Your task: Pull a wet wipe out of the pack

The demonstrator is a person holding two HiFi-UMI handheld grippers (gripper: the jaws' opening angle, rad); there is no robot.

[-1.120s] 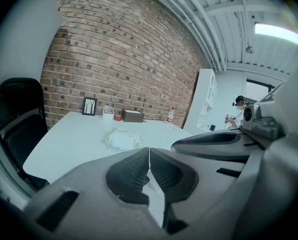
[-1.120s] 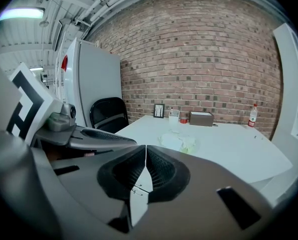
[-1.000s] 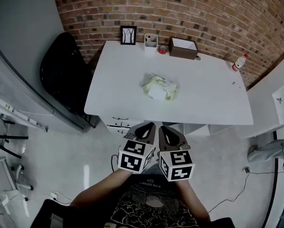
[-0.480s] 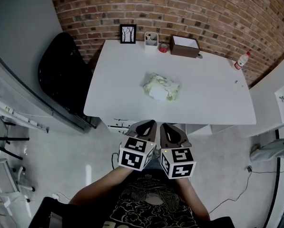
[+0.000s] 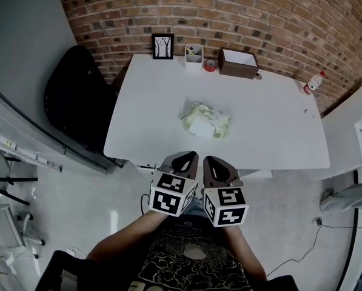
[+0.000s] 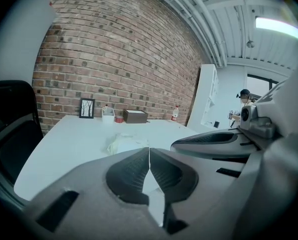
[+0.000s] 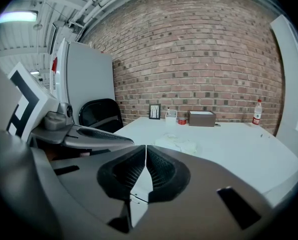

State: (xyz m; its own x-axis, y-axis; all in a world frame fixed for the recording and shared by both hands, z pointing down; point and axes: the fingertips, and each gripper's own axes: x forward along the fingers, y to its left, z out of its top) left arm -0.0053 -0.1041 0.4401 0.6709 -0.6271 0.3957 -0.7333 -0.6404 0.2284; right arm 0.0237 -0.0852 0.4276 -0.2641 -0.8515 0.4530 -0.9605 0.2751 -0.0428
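A pale green wet-wipe pack (image 5: 205, 119) with a white lid patch lies flat near the middle of the white table (image 5: 144, 114); it also shows as the pack (image 6: 125, 142) in the left gripper view and as the pack (image 7: 177, 143) in the right gripper view. My left gripper (image 5: 187, 157) and right gripper (image 5: 213, 160) hang side by side in front of the table's near edge, well short of the pack. Both are shut with nothing between the jaws; the left gripper (image 6: 149, 151) and right gripper (image 7: 146, 149) show their tips touching.
Along the table's far edge by the brick wall stand a small framed picture (image 5: 163, 46), a white cup (image 5: 193, 54), a red tin (image 5: 210, 65) and a brown box (image 5: 238, 63). A bottle (image 5: 313, 82) stands at the far right corner. A black chair (image 5: 77, 99) sits left of the table.
The table and pack have slid slightly lower in the head view, so I have come a little closer. Both grippers stay shut, side by side.
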